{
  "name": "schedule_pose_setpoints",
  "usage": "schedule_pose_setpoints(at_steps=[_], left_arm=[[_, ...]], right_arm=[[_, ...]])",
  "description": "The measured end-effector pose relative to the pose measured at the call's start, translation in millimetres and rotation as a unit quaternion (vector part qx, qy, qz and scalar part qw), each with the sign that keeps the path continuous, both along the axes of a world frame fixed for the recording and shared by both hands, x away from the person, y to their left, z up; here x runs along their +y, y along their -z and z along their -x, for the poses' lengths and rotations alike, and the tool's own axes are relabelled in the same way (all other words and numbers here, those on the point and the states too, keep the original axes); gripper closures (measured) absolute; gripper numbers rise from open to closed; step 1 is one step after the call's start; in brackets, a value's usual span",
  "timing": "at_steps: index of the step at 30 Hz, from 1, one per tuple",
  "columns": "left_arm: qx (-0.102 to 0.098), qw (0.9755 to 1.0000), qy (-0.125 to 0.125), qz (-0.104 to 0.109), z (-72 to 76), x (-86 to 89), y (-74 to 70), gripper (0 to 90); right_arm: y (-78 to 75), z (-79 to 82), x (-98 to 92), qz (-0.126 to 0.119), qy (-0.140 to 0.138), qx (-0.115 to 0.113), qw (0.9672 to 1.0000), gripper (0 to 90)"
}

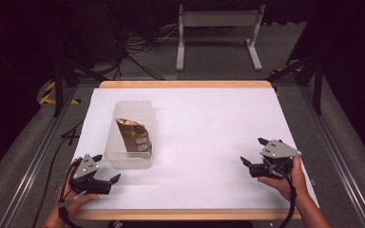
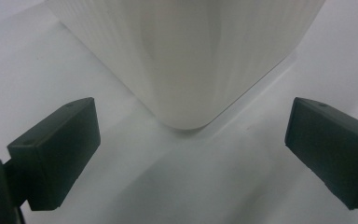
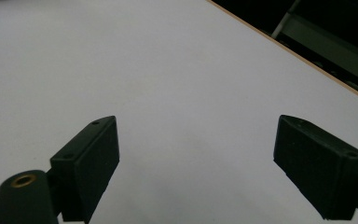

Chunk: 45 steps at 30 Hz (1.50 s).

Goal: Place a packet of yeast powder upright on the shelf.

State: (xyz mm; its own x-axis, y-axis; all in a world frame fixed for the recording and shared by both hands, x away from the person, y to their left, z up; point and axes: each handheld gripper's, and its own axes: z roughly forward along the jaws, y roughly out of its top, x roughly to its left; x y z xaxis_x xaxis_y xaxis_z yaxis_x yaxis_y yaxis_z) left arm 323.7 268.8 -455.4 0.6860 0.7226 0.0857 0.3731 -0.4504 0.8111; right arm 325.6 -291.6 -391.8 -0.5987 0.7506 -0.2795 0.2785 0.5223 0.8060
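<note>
A clear plastic bin (image 1: 129, 135) stands on the white table (image 1: 204, 123) at the left, with a brown paper packet (image 1: 134, 135) leaning inside it. My left gripper (image 1: 107, 168) rests open at the table's front left, just short of the bin's near corner. In the left gripper view that rounded corner of the bin (image 2: 191, 65) stands a little beyond the gripper (image 2: 191, 147), whose jaws are wide apart and hold nothing. My right gripper (image 1: 254, 152) sits open at the front right, over bare table. In the right gripper view the gripper (image 3: 196, 161) has only white tabletop between its jaws.
The table's wooden edge (image 1: 185, 84) runs along the far side, with a white metal stand (image 1: 218, 28) and cables on the floor behind it. Metal rails (image 1: 28, 166) flank the table on both sides.
</note>
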Motion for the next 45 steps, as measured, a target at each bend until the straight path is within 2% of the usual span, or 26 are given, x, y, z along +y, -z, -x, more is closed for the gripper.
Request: schedule_pose_setpoints(at_steps=[6, 16, 29, 38, 45], left_arm=[[0.0, 1.0, 0.002, 0.0, -0.9, -0.4, 0.1, 4.0], [0.0, 1.0, 0.0, -0.002, -3.1, -0.6, 0.5, 3.9], [0.001, 0.9999, -0.007, 0.01, -5.9, 1.8, 0.0, 3.9], [-0.006, 0.9999, -0.008, 0.008, -2.3, 0.7, -2.6, 3.9], [-0.016, 0.9998, -0.007, 0.01, -0.2, 0.3, -5.2, 3.9]], right_arm=[[7.4, 8.1, -12.6, -0.014, 0.012, 0.01, 0.9998, 13.9], [23.8, 18.3, -40.9, -0.028, 0.048, 0.01, 0.9984, 11.8], [41.8, 40.1, -77.2, -0.071, 0.082, 0.006, 0.9941, 11.2], [40.4, 47.0, -83.4, -0.077, 0.089, -0.011, 0.993, 11.2], [39.9, 48.4, -84.7, -0.083, 0.095, -0.011, 0.992, 11.3]])
